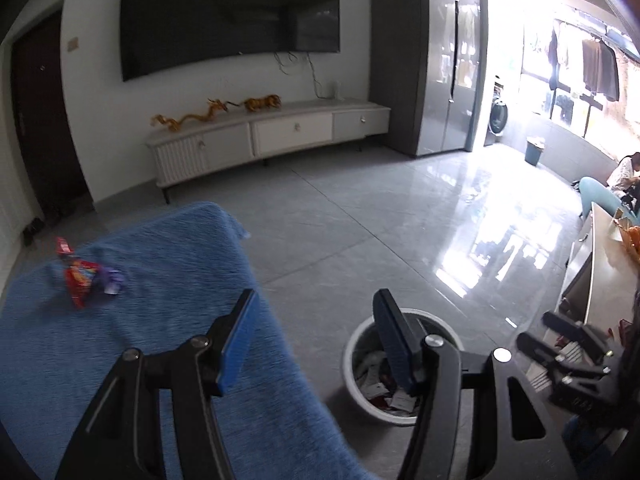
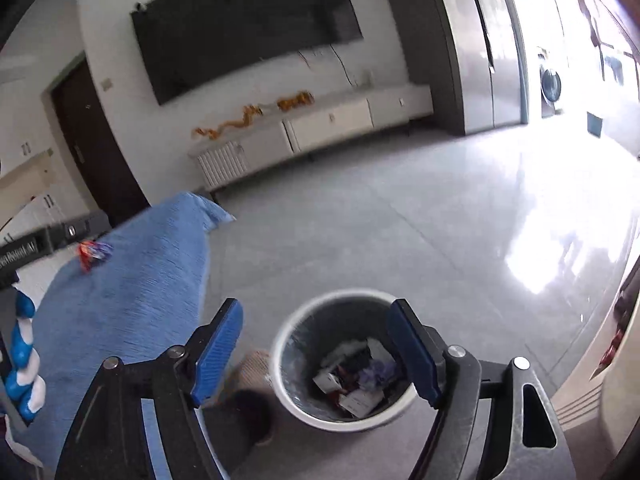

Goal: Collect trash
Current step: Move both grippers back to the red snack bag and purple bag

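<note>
I see the trash bin [image 2: 344, 360] standing on the grey tiled floor [image 2: 400, 240], a round pail with a white rim and a dark inner wall, and in its bottom lies a heap of crumpled wrappers [image 2: 356, 380]: white papers, some red bits and a purple scrap. Just beside the bin, to its left, is the edge of a surface draped with a blue cloth [image 1: 140, 340], and on the far part of that cloth, well away from the bin, rests a little cluster of loose wrappers [image 1: 86, 276], red and purple, not yet collected. My right gripper [image 2: 316, 352] hangs above the bin with its blue-padded fingers [image 2: 218, 348] spread wide and nothing between them. My left gripper [image 1: 316, 344] is also released and empty, one finger over the cloth and the other over the bin's rim. The left view alone shows me the right gripper [image 1: 568, 356] from the side, just right of the bin, plus a seated person [image 1: 624, 172] and a small blue bucket [image 1: 534, 151] far beyond the bin near the bright doorway. The right view alone gives me the full bin interior, a brown shape on the floor [image 2: 252, 404] touching the bin's left side, too blurred to identify, and a blue-and-white object [image 2: 24, 356] at the frame's left edge. Both views show the dark television [image 1: 228, 16] and pale low cabinet [image 1: 280, 132] on the wall beyond the bin.
</note>
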